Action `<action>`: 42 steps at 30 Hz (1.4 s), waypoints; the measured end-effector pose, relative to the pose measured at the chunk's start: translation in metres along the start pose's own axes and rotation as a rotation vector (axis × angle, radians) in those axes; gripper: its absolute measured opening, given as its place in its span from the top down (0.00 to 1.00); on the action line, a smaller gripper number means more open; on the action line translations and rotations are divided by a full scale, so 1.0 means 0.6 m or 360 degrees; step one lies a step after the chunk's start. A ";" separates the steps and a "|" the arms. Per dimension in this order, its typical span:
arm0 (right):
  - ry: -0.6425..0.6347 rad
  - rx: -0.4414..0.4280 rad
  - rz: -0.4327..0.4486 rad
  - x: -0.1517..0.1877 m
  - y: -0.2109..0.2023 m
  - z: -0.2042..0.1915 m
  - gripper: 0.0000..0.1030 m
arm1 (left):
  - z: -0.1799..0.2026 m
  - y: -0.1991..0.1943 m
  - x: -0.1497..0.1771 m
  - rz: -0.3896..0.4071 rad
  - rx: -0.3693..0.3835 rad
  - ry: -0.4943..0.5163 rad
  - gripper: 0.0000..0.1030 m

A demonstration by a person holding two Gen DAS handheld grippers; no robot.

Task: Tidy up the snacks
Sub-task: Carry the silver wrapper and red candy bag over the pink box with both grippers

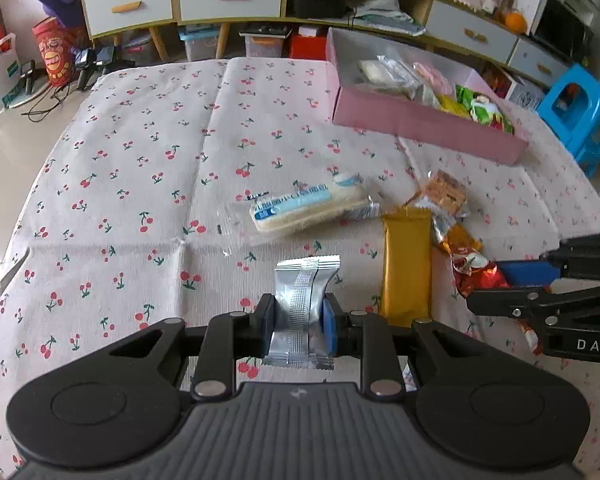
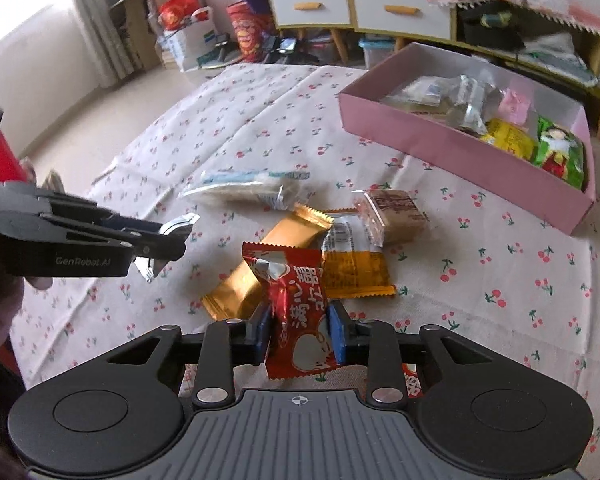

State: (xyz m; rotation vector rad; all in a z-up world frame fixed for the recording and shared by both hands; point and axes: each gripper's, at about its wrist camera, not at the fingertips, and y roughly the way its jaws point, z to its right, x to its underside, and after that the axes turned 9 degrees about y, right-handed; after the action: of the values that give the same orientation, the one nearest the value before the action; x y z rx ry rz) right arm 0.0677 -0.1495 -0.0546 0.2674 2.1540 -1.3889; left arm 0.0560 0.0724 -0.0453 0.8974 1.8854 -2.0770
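The left gripper [image 1: 299,317] squeezes a silver snack [image 1: 303,312]. The right gripper [image 2: 298,334] squeezes a red snack [image 2: 296,320]. Both hang above the table [image 1: 140,160]. The pink box [image 1: 416,120] sits at two o'clock. Slippery wrappers could slide out on the way.

Both grippers are matte black with blue finger pads [image 1: 329,322], silver round pivot pins and a ribbed grey base marked with a small crosshair. The left gripper [image 2: 168,240] reads "GenRobot.AI" along its side, the right gripper [image 1: 496,284] "DAS".
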 end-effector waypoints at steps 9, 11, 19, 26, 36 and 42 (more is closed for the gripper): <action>0.0156 -0.0046 0.0063 -0.024 -0.034 0.015 0.72 | -0.005 -0.005 -0.024 0.0033 0.0067 -0.0100 0.78; 0.0181 -0.0046 0.0087 -0.032 -0.041 0.018 0.72 | 0.001 -0.006 -0.035 0.0047 0.0073 -0.0097 0.78; 0.0294 -0.0035 0.0206 -0.068 -0.064 0.039 0.72 | 0.027 -0.005 -0.072 0.0105 0.0092 -0.0119 0.78; 0.0438 0.0014 0.0317 -0.099 -0.079 0.078 0.72 | 0.050 0.004 -0.112 0.0145 0.0133 -0.0144 0.78; 0.0655 0.0079 0.0431 -0.130 -0.076 0.140 0.72 | 0.066 0.040 -0.168 0.0221 0.0215 -0.0230 0.78; 0.0774 0.0061 0.0485 -0.140 -0.064 0.161 0.72 | 0.063 0.056 -0.208 0.0299 0.0230 -0.0274 0.78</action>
State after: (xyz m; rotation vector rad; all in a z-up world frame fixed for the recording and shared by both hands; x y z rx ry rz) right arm 0.1530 -0.2414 -0.0086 0.9928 2.3318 -1.2806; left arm 0.1615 -0.0003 -0.0044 0.8588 1.5217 -2.1214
